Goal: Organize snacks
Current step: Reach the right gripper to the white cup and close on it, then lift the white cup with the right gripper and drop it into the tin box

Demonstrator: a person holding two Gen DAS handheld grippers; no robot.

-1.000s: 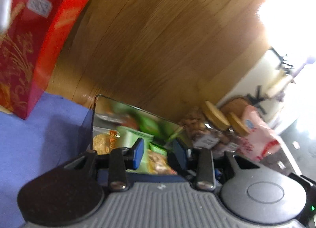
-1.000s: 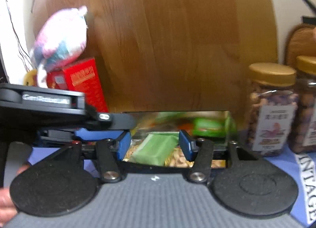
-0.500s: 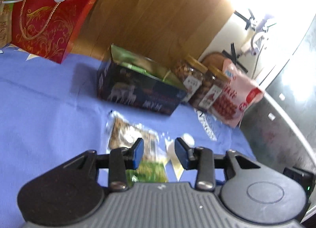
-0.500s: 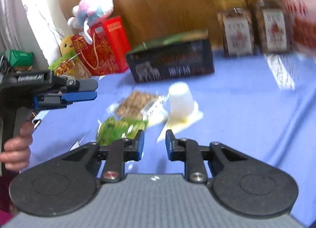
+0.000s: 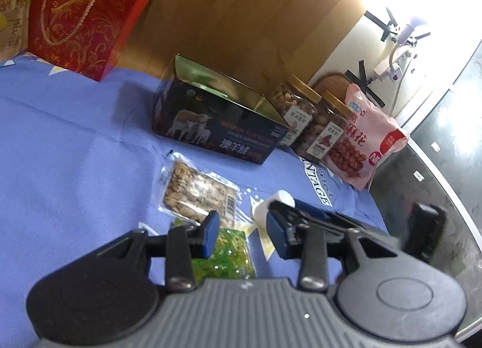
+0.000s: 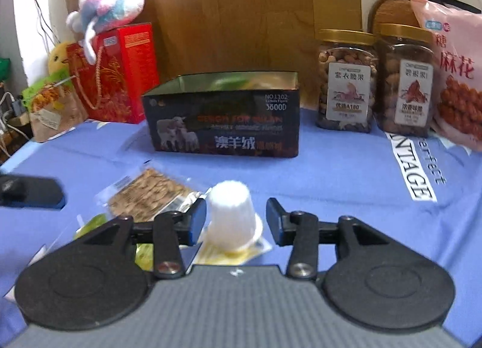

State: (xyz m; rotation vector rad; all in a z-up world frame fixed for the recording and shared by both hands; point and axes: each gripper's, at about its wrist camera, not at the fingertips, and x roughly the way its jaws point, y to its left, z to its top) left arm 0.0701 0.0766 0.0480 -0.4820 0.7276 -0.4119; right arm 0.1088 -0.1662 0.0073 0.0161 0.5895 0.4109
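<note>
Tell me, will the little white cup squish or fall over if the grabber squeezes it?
The white cup looks thin-walled, so it may dent. Upside down on its wide rim, it probably won't tip. The open right gripper straddles it.

The green packet [image 5: 224, 260] is lying half hidden under the left gripper [image 5: 242, 232], its lower end covered by the body below the jaws. Beyond the right gripper [image 6: 236, 221], the pink bag [image 6: 455, 77] is running off the picture's edge. The box's [image 6: 224, 129] contents, past the jaws, are blurring beyond telling.
</note>
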